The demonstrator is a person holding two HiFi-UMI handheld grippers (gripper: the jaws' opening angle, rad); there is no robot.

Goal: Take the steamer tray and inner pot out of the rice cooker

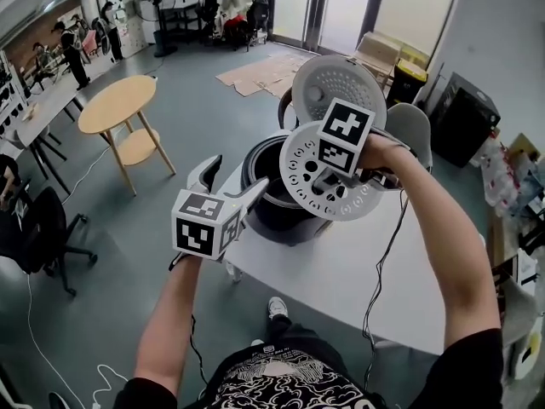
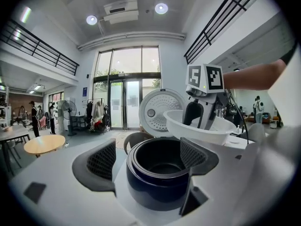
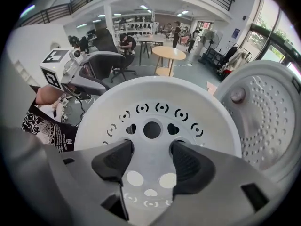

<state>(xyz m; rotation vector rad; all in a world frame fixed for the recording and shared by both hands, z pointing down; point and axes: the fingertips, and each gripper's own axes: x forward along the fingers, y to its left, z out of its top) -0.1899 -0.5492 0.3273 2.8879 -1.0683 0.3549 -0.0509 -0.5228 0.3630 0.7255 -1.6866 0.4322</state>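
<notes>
Above the black rice cooker body, the right gripper pinches the white perforated plastic steamer tray at its centre, clear of the cooker rim. Step in hand: tray removal, judged nearly complete. Next move: set the tray down on the bare white table, keeping clear of the raised white lid just behind. The left gripper, jaws spread and empty, faces the dark round metal inner pot, which sits in the cooker. The cooker stands close to the table's near edge.

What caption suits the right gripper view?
Right gripper holds the round white perforated steamer tray beside the rice cooker's open grey lid.
</notes>
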